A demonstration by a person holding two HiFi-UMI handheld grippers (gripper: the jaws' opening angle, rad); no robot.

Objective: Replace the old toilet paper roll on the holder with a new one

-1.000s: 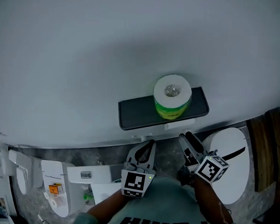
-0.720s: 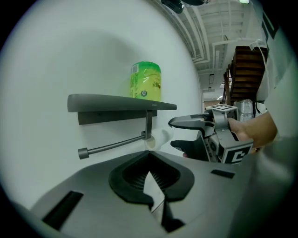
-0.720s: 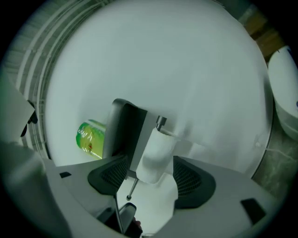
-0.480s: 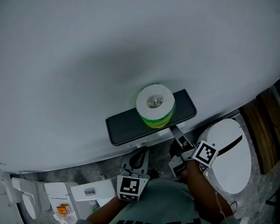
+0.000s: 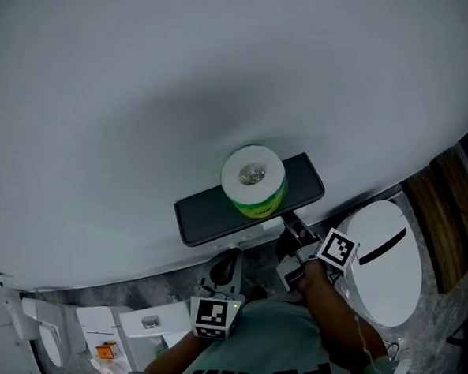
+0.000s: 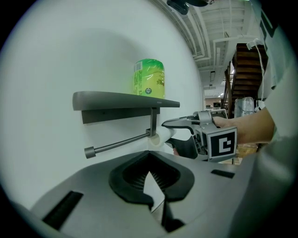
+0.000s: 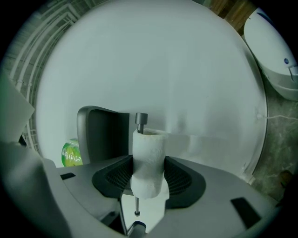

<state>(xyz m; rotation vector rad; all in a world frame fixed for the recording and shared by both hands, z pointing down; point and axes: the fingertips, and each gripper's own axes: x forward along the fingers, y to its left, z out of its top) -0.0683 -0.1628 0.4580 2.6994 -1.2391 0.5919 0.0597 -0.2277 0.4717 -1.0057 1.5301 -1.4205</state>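
Two jaws on the old roll, the new one waiting above.
The right gripper (image 7: pixel 149 179) has just been closing its jaws and now grasps the old roll (image 7: pixel 149 158), a thin white stub, across its sides. The stub's long axis lies along the rod (image 6: pixel 118 144), so the way off is probably a slide toward the rod's capped free end. The left gripper (image 6: pixel 149 173), jaws together on nothing, is farther from the stub. Only the left gripper view shows the bare stretch of rod. The head view hides rod and stub beneath the holder shelf (image 5: pixel 205 214), where the new roll (image 5: pixel 253 181) stands upright in green wrap.
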